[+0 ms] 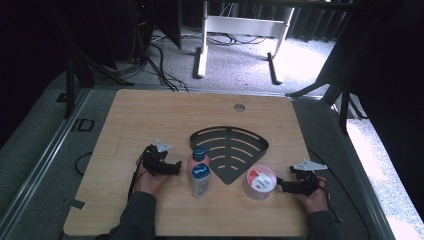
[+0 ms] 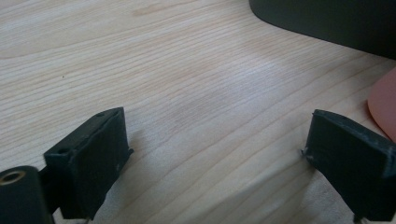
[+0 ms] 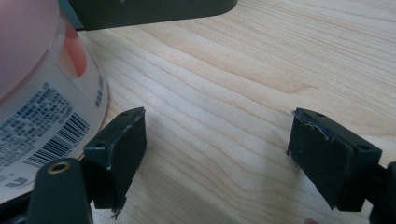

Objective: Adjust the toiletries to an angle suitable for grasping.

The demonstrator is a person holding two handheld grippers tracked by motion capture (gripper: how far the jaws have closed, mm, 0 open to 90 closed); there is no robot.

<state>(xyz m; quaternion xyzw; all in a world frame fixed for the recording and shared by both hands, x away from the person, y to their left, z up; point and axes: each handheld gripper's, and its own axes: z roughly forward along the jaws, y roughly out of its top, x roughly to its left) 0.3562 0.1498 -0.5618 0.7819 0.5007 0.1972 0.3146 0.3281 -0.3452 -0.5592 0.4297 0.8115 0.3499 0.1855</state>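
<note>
Nothing is gripped yet. The left hand-held gripper [image 1: 172,167] rests on the table [image 1: 150,115], jaws spread over bare wood, with the bottle [image 1: 200,174] lying just beside its tips. The right hand-held gripper [image 1: 282,186] also stands spread and empty — the tub [image 1: 260,182] sits just beside its tips, not between the jaws. Beyond both, the rack [image 1: 230,150] holds nothing — judged: loading has not begun; both items remain to be picked.

The left gripper [image 1: 172,167] and right gripper [image 1: 281,185] rest low near the table's near edge (jaws spread wide, nothing between them), pointing inward.
</note>
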